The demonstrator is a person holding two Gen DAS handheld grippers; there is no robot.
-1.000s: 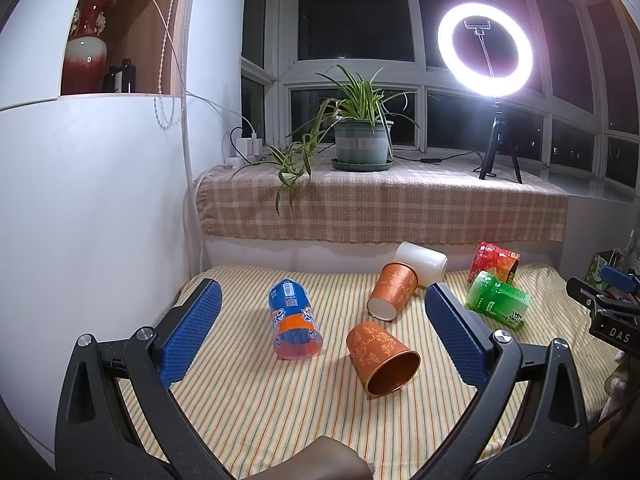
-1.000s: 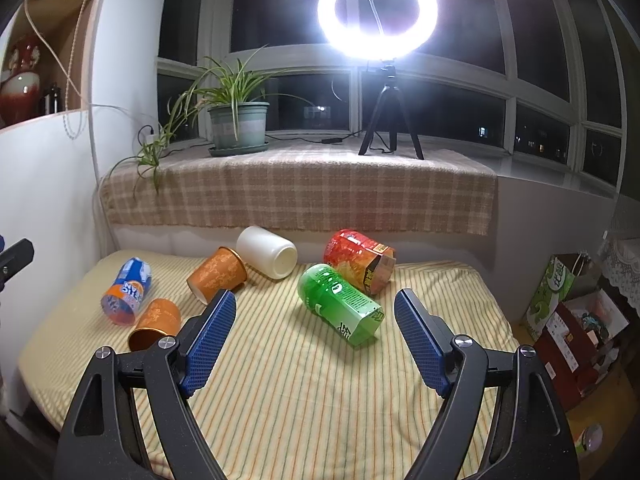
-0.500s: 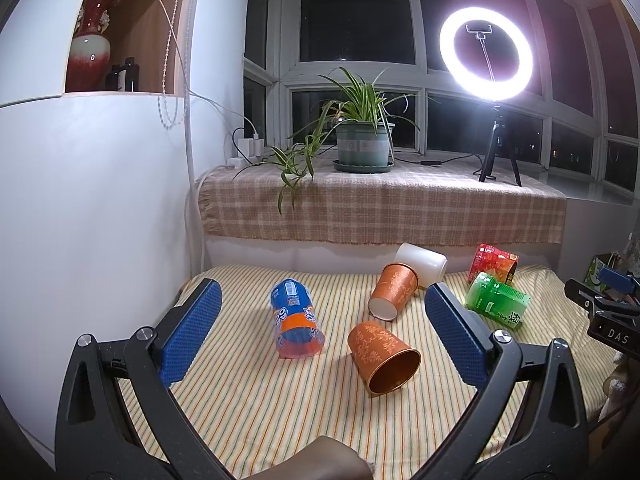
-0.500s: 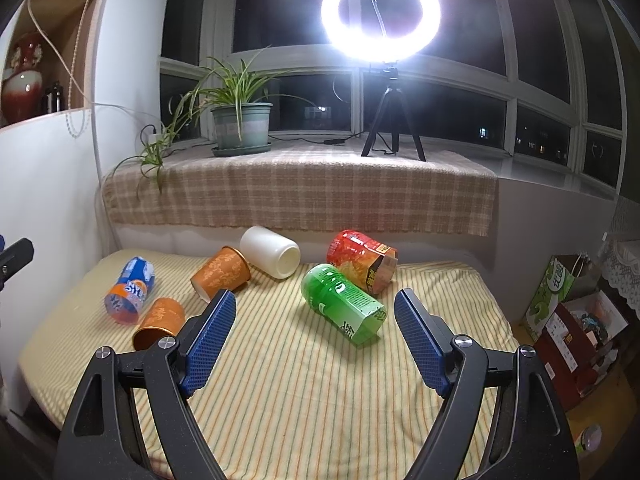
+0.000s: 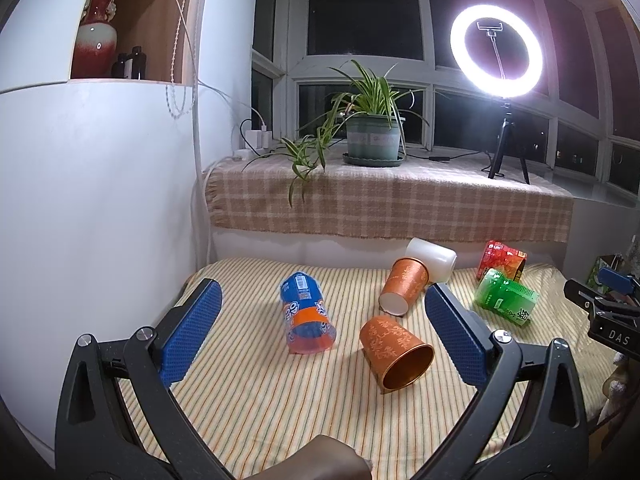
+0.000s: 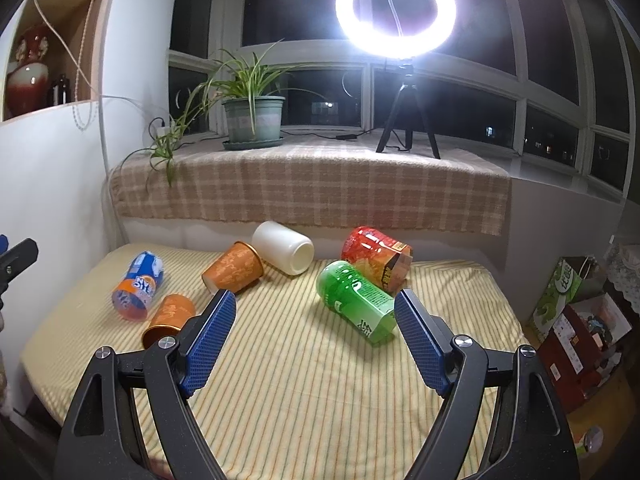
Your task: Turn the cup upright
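Observation:
Several cups lie on their sides on a yellow striped cloth. In the left wrist view a blue-and-orange cup (image 5: 306,316) and an orange patterned cup (image 5: 394,352) lie between my left gripper's (image 5: 320,332) open fingers, a little beyond them. A second orange cup (image 5: 402,286), a white cup (image 5: 432,260), a green cup (image 5: 504,296) and a red cup (image 5: 500,258) lie farther back. My right gripper (image 6: 314,332) is open and empty, with the green cup (image 6: 356,300) just beyond its right finger (image 6: 420,344). The red cup (image 6: 376,256) lies behind the green one.
A white cabinet wall (image 5: 100,200) borders the cloth on the left. A ledge with a checked cloth (image 5: 380,204) carries a potted plant (image 5: 372,136) and a ring light (image 5: 496,48). Boxes and bags (image 6: 572,312) sit on the floor at the right.
Both grippers have drifted slightly; the scene has shifted a little in each view. The cups have not moved and both grippers stay open.

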